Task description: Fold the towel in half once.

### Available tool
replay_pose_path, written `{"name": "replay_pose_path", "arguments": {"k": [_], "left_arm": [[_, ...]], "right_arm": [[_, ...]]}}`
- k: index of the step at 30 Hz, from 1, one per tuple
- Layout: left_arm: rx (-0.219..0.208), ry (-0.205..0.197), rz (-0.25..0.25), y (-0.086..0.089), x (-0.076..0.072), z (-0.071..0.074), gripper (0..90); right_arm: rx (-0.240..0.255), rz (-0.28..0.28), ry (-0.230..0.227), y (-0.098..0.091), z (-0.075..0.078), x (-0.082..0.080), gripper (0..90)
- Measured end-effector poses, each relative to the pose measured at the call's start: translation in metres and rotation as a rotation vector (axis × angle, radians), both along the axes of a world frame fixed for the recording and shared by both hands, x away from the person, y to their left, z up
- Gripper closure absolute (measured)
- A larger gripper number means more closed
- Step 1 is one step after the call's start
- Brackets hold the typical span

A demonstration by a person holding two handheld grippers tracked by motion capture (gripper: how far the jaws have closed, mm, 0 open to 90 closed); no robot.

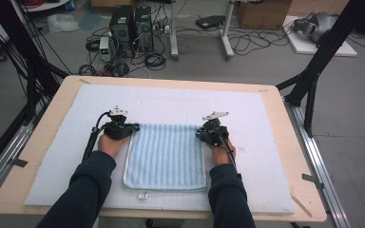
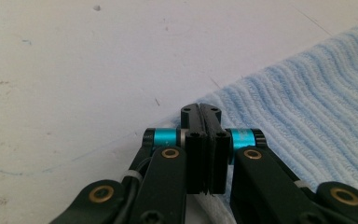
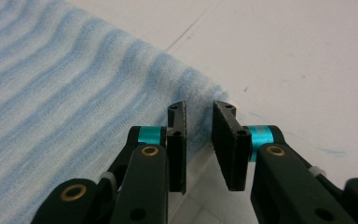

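A light blue striped towel lies flat on the white mat. My left gripper sits at the towel's far left corner. In the left gripper view its jaws are pressed together on that corner of the towel. At the far right corner is my right gripper. The right gripper view shows a gap between its jaws. The puckered corner of the towel rises into that gap, and the pads do not press on it.
A white foam mat covers most of the wooden table. A small white tag lies just in front of the towel's near edge. Black frame posts stand at the table's sides. Computers and cables are on the floor beyond.
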State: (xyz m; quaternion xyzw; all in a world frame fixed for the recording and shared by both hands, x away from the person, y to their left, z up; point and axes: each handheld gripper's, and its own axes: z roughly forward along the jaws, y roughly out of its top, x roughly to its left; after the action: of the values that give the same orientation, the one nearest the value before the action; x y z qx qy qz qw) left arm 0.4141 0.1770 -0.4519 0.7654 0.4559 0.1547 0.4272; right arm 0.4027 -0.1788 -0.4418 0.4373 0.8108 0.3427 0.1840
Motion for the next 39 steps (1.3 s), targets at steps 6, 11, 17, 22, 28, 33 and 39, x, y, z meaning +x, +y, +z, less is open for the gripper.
{"name": "replay_pose_path", "arguments": {"k": [6,11,17,22,28,33,39], "left_arm": [[0.009,-0.003,-0.003,0.000,0.000,0.000,88.0],[0.011,-0.007,-0.003,-0.001,0.000,0.000,88.0],[-0.001,0.001,-0.003,0.000,0.000,0.000,88.0],[-0.021,0.012,-0.001,0.002,0.000,0.000,87.6],[-0.154,-0.017,-0.016,0.018,-0.006,0.005,80.1],[-0.226,-0.162,-0.083,0.028,-0.019,0.021,60.5],[-0.306,-0.225,-0.095,0.035,-0.037,0.033,36.8]], "right_arm": [[0.046,-0.046,0.024,-0.005,0.000,0.000,74.0],[0.126,0.003,-0.050,0.002,0.008,0.000,76.8],[0.085,-0.030,0.011,0.004,-0.004,0.012,76.7],[0.069,-0.046,0.010,-0.004,0.000,0.010,73.5],[0.129,0.013,-0.023,-0.021,0.012,-0.007,60.2],[0.160,0.047,-0.071,-0.037,0.023,-0.029,44.9],[0.181,0.065,-0.089,-0.052,0.025,-0.053,27.1]]}}
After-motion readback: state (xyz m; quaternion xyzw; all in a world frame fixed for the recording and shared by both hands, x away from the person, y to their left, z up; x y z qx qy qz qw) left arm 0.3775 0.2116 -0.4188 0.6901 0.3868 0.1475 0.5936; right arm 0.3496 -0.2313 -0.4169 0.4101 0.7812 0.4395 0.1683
